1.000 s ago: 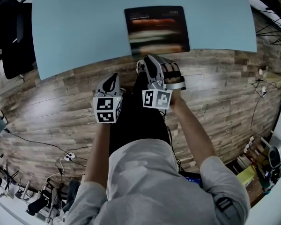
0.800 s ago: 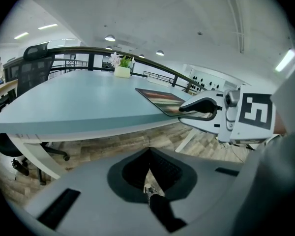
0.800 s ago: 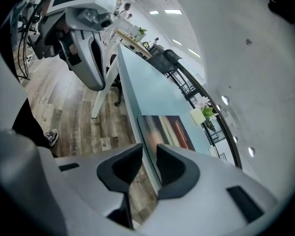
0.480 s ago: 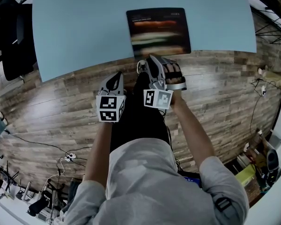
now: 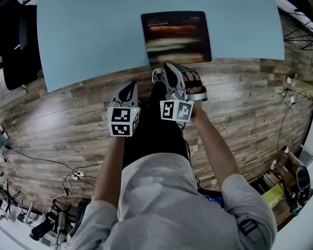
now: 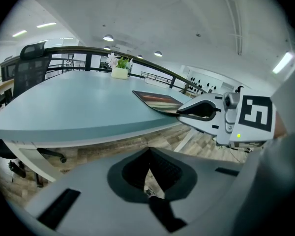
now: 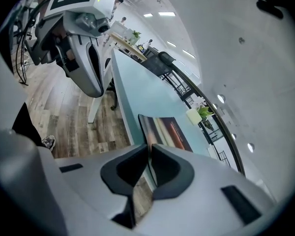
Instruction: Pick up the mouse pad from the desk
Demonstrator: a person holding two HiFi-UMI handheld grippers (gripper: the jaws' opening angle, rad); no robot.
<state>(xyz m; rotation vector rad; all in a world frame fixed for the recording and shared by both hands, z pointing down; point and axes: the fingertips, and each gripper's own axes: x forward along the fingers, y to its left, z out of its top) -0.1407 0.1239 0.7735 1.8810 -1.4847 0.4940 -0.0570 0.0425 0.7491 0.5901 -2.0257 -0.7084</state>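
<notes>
Left gripper [image 5: 128, 86] dropped, fingers together; right gripper [image 5: 167, 65] clamps mouse pad [image 5: 176, 35] on desk [image 5: 83, 30].

A pale blue bench [image 5: 94, 35] fills the top of the head view, its curved edge above a wood-plank floor [image 5: 240, 103] with patches of glare. A black chair [image 5: 15, 46] stands at the upper left. Cables [image 5: 52, 163] trail over the floor at lower left. In the left gripper view a white ceiling [image 6: 187, 23] carries round lamps [image 6: 108, 38]. A dark railing [image 6: 88, 48] runs behind the bench, and a potted plant [image 6: 120, 69] sits at its far edge.
</notes>
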